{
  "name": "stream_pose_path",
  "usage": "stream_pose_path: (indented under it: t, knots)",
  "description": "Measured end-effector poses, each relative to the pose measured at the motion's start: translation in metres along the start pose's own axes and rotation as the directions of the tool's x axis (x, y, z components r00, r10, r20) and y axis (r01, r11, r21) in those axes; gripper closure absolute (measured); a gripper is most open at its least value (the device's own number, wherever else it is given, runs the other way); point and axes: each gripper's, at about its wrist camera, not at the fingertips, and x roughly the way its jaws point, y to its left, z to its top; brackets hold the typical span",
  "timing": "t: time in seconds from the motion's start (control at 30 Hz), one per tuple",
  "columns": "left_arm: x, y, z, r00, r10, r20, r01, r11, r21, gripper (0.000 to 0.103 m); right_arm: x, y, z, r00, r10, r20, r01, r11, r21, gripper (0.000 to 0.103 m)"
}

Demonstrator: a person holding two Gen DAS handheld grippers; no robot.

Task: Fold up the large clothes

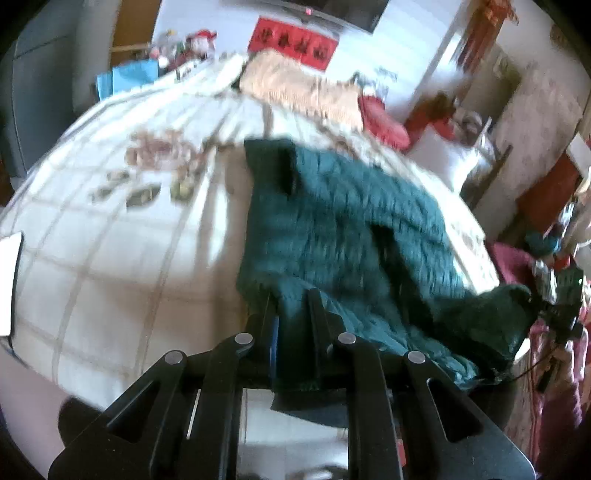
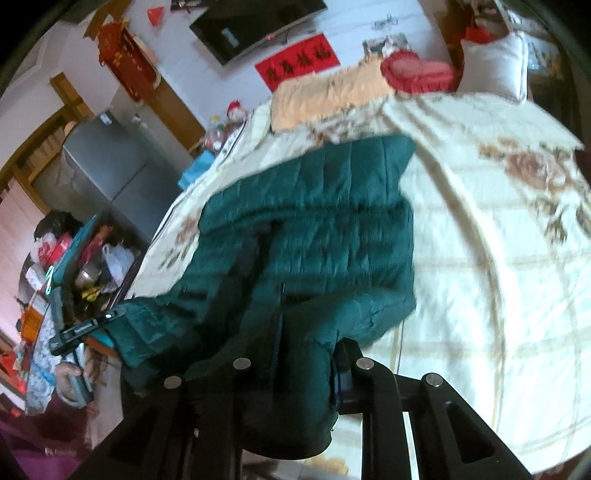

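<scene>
A red banner with four black Chinese characters hangs on the wall below the television; blur leaves them unreadable.

Motion blur smears the green jacket and the bedspread pattern. Jacket folds bury the right gripper fingertips, so its grip can't be judged

Bed under cream quilt with tan grid and floral print; lying on it: dark green quilted jacket, peach fringed blanket, red heart-shaped cushion, white pillow
</scene>
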Motion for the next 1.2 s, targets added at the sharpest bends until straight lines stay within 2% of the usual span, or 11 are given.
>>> stream_pose_path:
  t: [0.23,0.37,0.63,0.87,1.03,1.13,1.2]
  knots:
    - [0.021,-0.004,0.066,0.995,-0.011,0.101,0.017,0.998,-0.058,0.091,0.015,0.001,0.057,0.994,-0.044,0.098,0.045,0.999,-0.009,0.084]
    - [0.042,-0.01,0.104,0.988,0.023,0.152,-0.013,0.998,-0.065,0.09,0.031,-0.004,0.088,0.987,-0.085,0.136,0.085,0.996,0.009,0.084]
    - [0.107,-0.015,0.165,0.978,0.105,0.18,-0.09,0.992,-0.091,0.09,0.077,-0.026,0.15,0.972,-0.176,0.154,0.166,0.983,0.076,0.084]
    - [0.175,0.003,0.202,0.968,0.203,0.146,-0.179,0.97,-0.163,0.09,0.129,-0.045,0.202,0.954,-0.259,0.147,0.242,0.962,0.125,0.084]
    - [0.222,0.018,0.204,0.976,0.201,0.082,-0.18,0.962,-0.207,0.089,0.17,-0.069,0.21,0.951,-0.293,0.103,0.271,0.945,0.184,0.084]
    - [0.235,0.029,0.204,0.987,0.148,0.06,-0.129,0.961,-0.243,0.077,0.201,-0.079,0.21,0.948,-0.314,0.049,0.302,0.938,0.169,0.082]
    - [0.234,0.036,0.207,0.993,0.109,0.056,-0.091,0.963,-0.254,0.067,0.208,-0.087,0.211,0.956,-0.291,0.043,0.279,0.942,0.184,0.078]
